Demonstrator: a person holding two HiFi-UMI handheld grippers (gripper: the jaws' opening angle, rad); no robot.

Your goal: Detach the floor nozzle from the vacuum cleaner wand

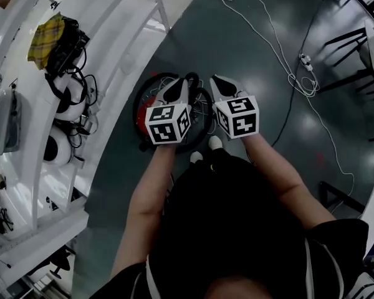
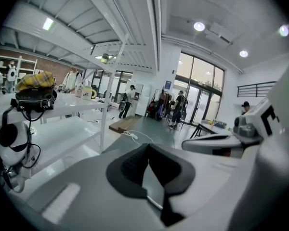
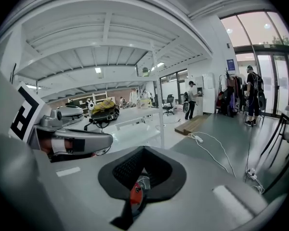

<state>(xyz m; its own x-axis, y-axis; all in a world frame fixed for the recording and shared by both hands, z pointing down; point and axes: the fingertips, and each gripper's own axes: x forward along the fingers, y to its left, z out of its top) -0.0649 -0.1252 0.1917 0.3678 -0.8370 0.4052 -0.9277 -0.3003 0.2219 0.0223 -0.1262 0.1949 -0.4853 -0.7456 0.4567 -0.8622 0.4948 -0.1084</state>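
Note:
A red and black vacuum cleaner body lies on the dark floor, partly hidden under my two grippers. I cannot pick out its wand or floor nozzle. My left gripper is shut and holds nothing. My right gripper is likewise shut and empty. They hang side by side above the vacuum, pointing forward and slightly down. A bit of the red vacuum body shows below the right jaws. Each gripper view catches the other gripper: the right gripper and the left gripper.
White shelving runs along the left, carrying a yellow plaid cloth, black cables and white headsets. A white cable snakes over the floor. Black chair and table legs stand at the right. People stand far off by glass doors.

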